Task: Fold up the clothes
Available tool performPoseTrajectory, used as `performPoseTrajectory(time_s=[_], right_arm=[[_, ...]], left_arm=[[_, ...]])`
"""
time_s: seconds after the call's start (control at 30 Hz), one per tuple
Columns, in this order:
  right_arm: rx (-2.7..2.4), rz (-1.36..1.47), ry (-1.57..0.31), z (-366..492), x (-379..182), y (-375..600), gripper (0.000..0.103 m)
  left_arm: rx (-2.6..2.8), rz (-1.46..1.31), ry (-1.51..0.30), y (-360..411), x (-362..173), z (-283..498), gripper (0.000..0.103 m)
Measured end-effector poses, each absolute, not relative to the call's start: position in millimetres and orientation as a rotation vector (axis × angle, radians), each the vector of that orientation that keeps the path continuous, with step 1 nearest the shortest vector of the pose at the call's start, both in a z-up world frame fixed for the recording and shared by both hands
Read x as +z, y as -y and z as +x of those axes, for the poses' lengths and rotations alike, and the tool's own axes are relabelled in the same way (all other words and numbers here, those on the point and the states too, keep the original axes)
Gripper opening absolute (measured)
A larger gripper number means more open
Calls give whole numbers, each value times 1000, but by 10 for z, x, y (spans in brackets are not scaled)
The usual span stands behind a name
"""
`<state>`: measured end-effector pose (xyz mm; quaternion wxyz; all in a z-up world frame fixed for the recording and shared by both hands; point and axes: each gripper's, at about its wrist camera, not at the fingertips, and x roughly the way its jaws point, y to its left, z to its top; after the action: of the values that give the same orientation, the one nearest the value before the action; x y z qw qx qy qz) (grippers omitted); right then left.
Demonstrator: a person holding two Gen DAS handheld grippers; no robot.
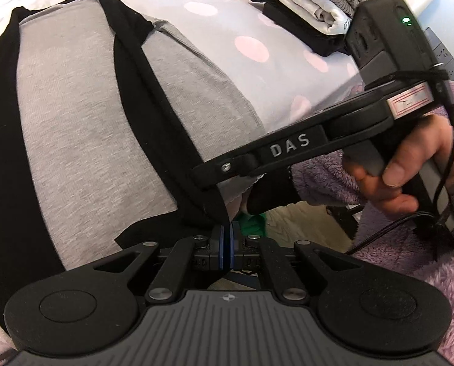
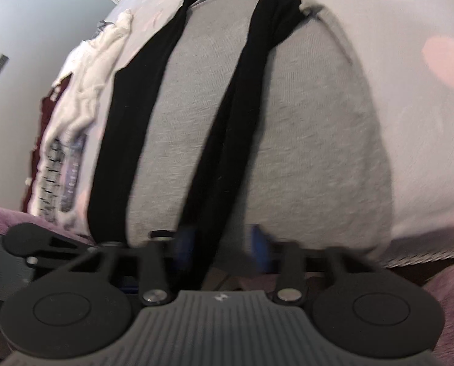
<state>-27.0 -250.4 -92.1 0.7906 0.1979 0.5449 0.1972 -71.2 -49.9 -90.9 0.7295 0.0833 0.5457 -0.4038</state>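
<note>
A grey garment [image 1: 83, 116] with black side bands lies flat on a pale spotted bedspread [image 1: 257, 48], filling the left and centre of the left wrist view. Its long axis runs from the bottom centre of the frame up to the upper left, away from both tools.

The near hem sits at the bottom centre. There the left gripper [image 1: 227, 238] has its blue pads pressed together on the black edge of the cloth.

The right gripper [image 1: 214, 174] enters from the right, held by a hand [image 1: 410, 164], with its tip at the same hem just beside the left one. In its own blurred view, the right gripper [image 2: 223, 241] shows blue pads still visibly apart, with the hem between them. Both tools look equally near.

A stack of folded clothes [image 1: 306, 3] rests at upper right.
</note>
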Motion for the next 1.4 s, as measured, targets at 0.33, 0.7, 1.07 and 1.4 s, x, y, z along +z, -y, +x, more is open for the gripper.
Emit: performPoseTrajectory(time_s=[0.33, 0.7, 1.07, 1.4], right_arm=[[419, 171, -1139, -308, -629, 2376, 14], [344, 133, -1115, -94, -487, 2680, 33], [314, 163, -1115, -29, -464, 2876, 40], [342, -112, -1104, 266, -228, 3008, 48]], left_arm=[[-771, 184, -1164, 369, -715, -561, 24], [-791, 263, -1091, 824, -826, -539, 40], [-735, 164, -1145, 881, -998, -345, 1], [-594, -51, -1165, 63, -651, -80, 0]])
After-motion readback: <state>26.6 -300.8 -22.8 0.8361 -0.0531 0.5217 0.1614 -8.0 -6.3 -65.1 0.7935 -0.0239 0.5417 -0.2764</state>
